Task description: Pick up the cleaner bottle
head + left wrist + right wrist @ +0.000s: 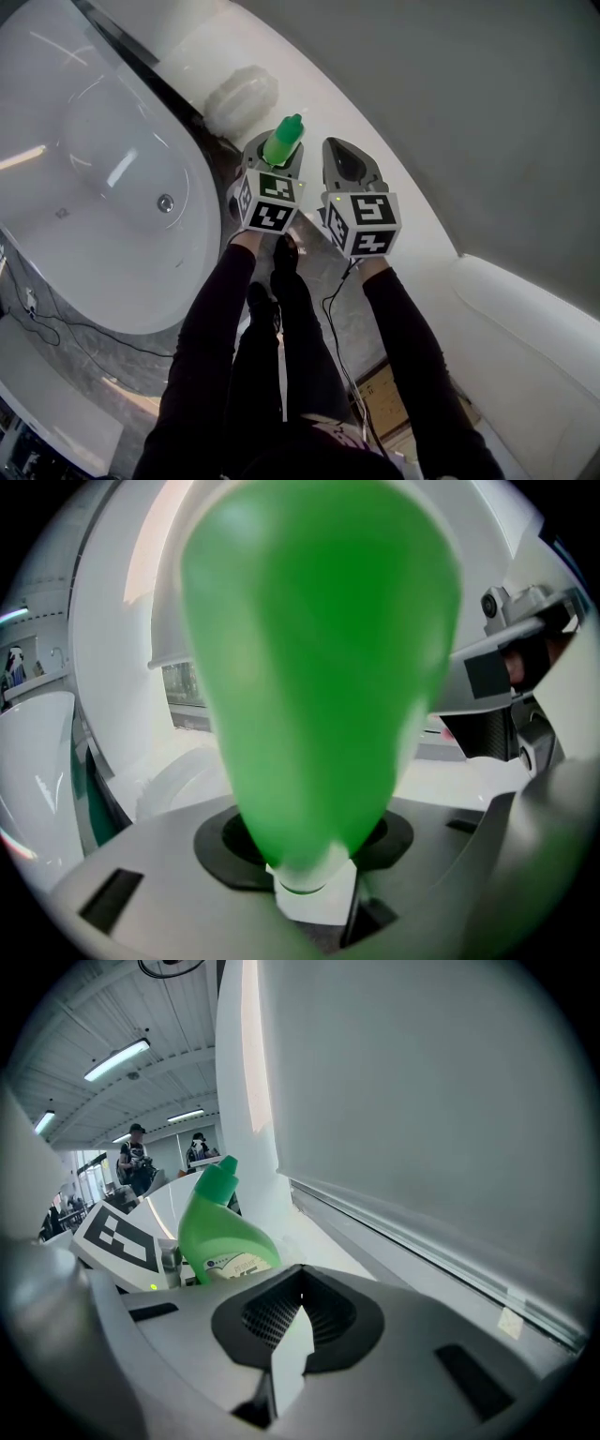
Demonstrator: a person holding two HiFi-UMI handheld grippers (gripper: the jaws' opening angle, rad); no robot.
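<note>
Beside bathtub (pixel 199 202) edge, left gripper (pixel 272 167) clasps cleaner bottle (pixel 284 141), wall (pixel 450 94) close behind

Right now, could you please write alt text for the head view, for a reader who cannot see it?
Seen from above, the left gripper grips an upright green cleaner bottle next to a white bathtub. The right gripper hangs shut and empty just beside it, and black-sleeved arms reach in from below.

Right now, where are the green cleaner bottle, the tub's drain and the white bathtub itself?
cleaner bottle (pixel 282 143): head view, on its green upper body under the cap.
drain (pixel 165 202): head view, on its round metal middle.
bathtub (pixel 89 141): head view, on its bare inner wall.
</note>
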